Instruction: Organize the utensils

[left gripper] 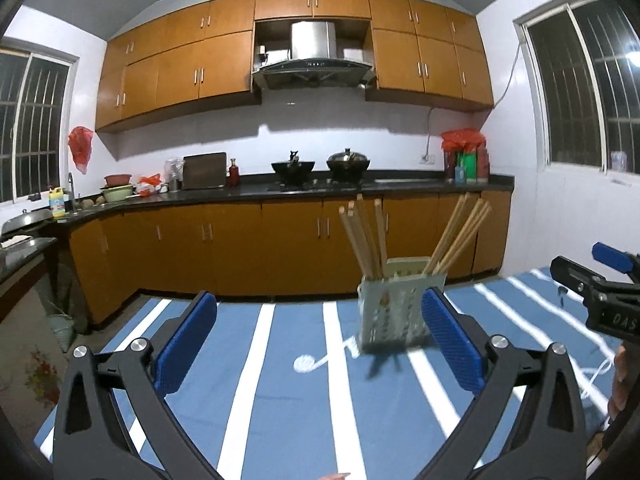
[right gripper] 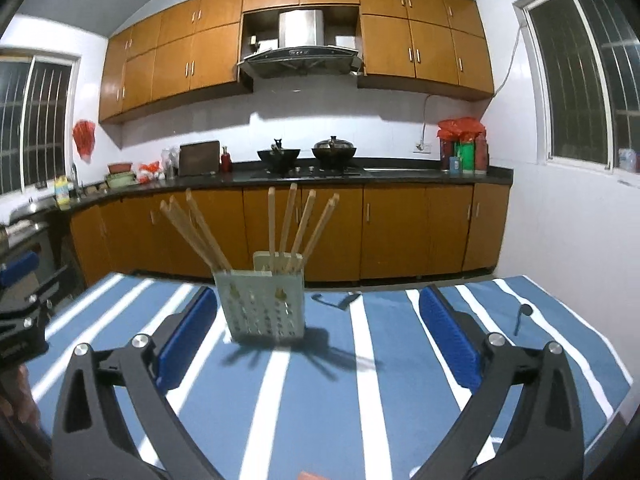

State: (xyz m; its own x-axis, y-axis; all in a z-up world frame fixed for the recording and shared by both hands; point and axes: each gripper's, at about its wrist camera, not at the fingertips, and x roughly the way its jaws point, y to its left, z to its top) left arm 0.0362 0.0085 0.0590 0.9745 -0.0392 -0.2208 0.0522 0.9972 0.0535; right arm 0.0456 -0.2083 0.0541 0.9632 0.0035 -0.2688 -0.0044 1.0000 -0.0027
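Observation:
A pale green perforated utensil holder (left gripper: 394,314) (right gripper: 264,308) stands upright on the blue-and-white striped tablecloth (left gripper: 288,400) (right gripper: 320,400). Several wooden chopsticks (left gripper: 366,240) (right gripper: 298,222) stand in it in two fanned bunches. My left gripper (left gripper: 320,300) is open and empty, and the holder sits just beyond its right pad. My right gripper (right gripper: 319,296) is open and empty too, with the holder just past its left pad. Two dark utensils lie on the cloth, one (right gripper: 334,302) behind the holder and one (right gripper: 522,316) at the far right.
The table's far edge (right gripper: 400,284) gives onto open floor before the wooden base cabinets (left gripper: 240,248). On the dark counter (right gripper: 400,174) behind stand two woks and bottles. Barred windows (right gripper: 580,80) line the right wall. The other gripper's fingers (left gripper: 612,256) (right gripper: 18,268) show at each view's edge.

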